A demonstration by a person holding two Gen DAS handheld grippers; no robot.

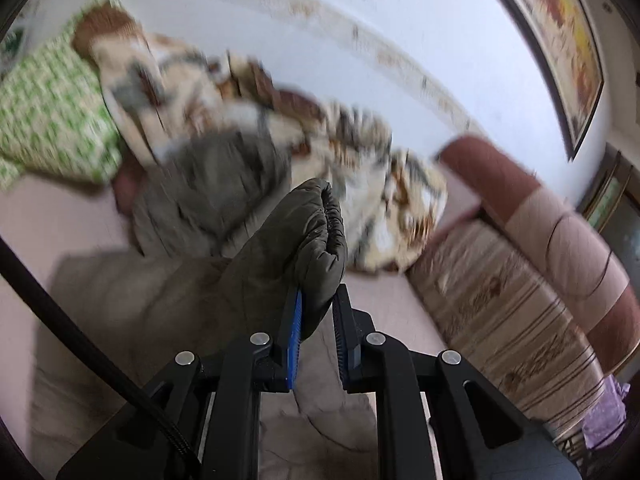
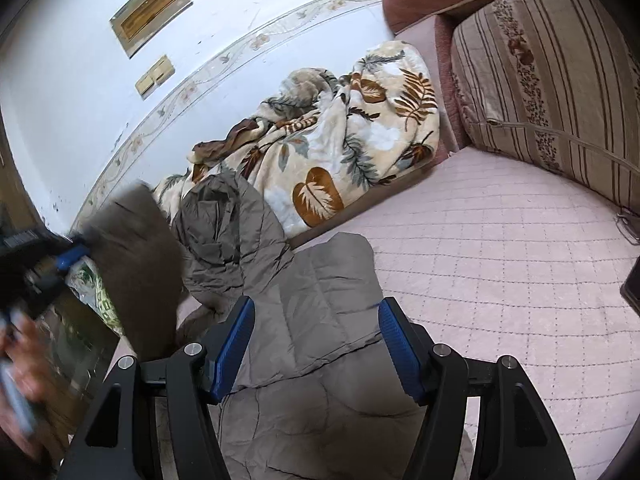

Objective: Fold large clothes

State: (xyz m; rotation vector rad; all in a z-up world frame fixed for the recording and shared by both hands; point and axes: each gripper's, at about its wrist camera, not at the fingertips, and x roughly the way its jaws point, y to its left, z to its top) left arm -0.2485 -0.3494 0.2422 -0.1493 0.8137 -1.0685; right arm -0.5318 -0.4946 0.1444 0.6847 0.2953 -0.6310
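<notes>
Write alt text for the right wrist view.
The open right gripper hovers over a grey-brown puffer jacket spread on a pink quilted cover. A leaf-print blanket lies bunched by the wall.

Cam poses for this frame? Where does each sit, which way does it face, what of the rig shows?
Left wrist: on the left gripper, looking along its fingers, shut on the cuff of the jacket, toward the blanket and wall; its black frame and cable show.
Right wrist: on the right gripper, jaws open, looking down over the jacket on the pink cover; the left gripper and a blurred hand show at left.
Shared: jacket, blanket, striped cushion.
</notes>
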